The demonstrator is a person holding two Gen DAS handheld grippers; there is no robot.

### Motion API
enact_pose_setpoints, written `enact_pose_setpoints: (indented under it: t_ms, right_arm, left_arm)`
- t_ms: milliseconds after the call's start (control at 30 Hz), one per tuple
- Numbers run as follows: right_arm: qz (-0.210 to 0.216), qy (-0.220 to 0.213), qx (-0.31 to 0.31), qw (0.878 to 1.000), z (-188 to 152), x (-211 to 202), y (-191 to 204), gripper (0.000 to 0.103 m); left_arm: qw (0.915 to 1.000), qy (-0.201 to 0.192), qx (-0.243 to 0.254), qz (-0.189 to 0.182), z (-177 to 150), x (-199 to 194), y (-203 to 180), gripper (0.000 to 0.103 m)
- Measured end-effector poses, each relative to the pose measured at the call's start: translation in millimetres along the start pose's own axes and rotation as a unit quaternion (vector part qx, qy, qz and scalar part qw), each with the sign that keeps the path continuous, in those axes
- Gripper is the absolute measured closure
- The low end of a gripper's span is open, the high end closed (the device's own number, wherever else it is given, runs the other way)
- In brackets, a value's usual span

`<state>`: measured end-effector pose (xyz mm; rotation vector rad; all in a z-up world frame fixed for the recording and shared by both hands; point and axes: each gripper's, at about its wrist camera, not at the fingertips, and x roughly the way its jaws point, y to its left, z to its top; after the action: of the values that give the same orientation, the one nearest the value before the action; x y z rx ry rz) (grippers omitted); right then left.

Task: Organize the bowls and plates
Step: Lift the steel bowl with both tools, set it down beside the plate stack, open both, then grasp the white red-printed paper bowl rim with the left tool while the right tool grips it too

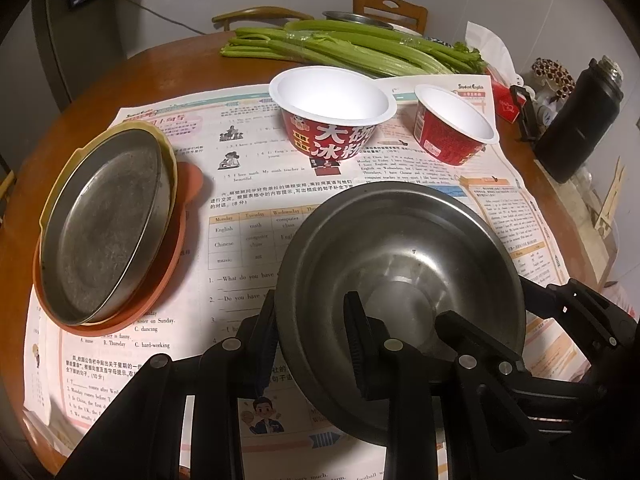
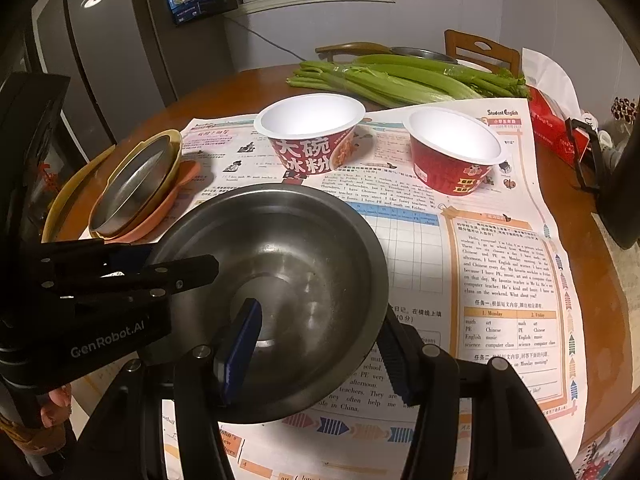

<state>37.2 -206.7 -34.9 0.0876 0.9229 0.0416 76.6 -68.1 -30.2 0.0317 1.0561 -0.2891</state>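
Both claws, left claw (image 1: 316,340) and right claw (image 2: 316,356), clamped across opposite rims of steel bowl (image 2: 280,264).

Steel bowl (image 2: 280,280) fills near worktop centre. Free newspaper (image 2: 500,264) to its right. Plate stack (image 2: 136,188) blocks left; two paper bowls (image 2: 312,136) & celery (image 2: 400,76) behind.

Newspaper (image 1: 248,184) partly hidden under bowls, far metal dish (image 1: 356,19) half-hidden behind celery (image 1: 352,50)
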Motion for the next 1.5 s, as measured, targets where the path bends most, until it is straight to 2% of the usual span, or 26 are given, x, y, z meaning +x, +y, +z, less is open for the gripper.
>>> enact_pose_setpoints:
  t_ms: [333, 800, 1267, 1500]
  right_arm:
    - [-0.001, -0.008, 0.012, 1.000, 2, -5, -5, 0.046]
    - [0.000, -0.033, 0.036, 0.999, 14, -20, -22, 0.046]
    - [0.016, -0.054, 0.034, 0.998, 49, -27, -18, 0.046]
    - [0.017, -0.059, 0.036, 0.997, 72, -24, -18, 0.046]
  left_arm:
    - [1.0000, -0.008, -0.003, 0.001, 2, -5, 2, 0.071]
    - [0.9989, -0.040, -0.022, 0.001, 18, -30, 18, 0.070]
    - [0.9977, -0.064, -0.019, 0.004, 47, -48, 21, 0.068]
    - [0.9971, -0.074, -0.017, 0.006, 72, -47, 22, 0.068]
